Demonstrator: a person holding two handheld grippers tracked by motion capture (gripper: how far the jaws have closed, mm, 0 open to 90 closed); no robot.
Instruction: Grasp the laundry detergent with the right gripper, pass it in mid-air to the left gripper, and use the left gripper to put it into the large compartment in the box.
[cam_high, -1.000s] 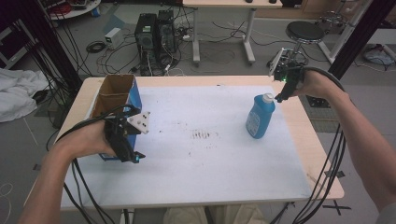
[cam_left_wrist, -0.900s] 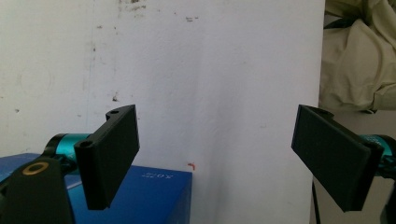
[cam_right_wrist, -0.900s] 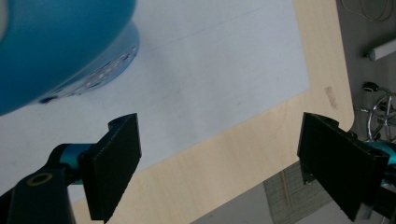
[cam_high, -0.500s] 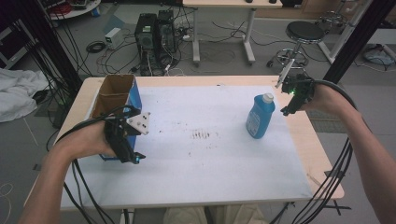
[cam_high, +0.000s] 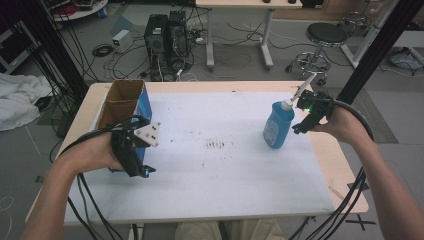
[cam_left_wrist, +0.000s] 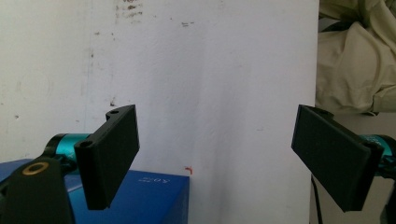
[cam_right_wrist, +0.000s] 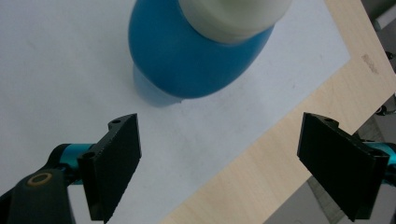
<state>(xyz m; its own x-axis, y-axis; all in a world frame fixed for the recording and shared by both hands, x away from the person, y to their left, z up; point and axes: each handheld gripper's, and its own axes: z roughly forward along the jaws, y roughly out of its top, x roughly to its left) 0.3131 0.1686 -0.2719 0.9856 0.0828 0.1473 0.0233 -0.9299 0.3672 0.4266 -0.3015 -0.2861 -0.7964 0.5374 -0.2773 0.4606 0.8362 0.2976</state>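
A blue bottle (cam_high: 277, 126) with a white cap stands upright at the right of the white mat (cam_high: 220, 165). My right gripper (cam_high: 300, 119) hangs just right of its top, open and tilted down towards it. In the right gripper view the bottle (cam_right_wrist: 191, 56) sits beyond the open right gripper (cam_right_wrist: 219, 168), with nothing between the jaws. A blue box (cam_high: 123, 104) with an open cardboard top stands at the mat's left. My left gripper (cam_high: 140, 167) hovers at its near end, open and pointing down. The left gripper (cam_left_wrist: 215, 158) looks at bare mat, the box corner (cam_left_wrist: 156, 196) below it.
The wooden table edge (cam_high: 345, 170) borders the mat on the right, also seen as table edge (cam_right_wrist: 275, 158). Pale cloth (cam_left_wrist: 357, 56) lies past the mat's near edge. Dark smudges (cam_high: 216, 145) mark the mat's middle. A stool (cam_high: 325, 37) and computer towers (cam_high: 167, 32) stand beyond the table.
My right gripper has come down from above the bottle's cap to its right side. The left gripper and the box have not moved.
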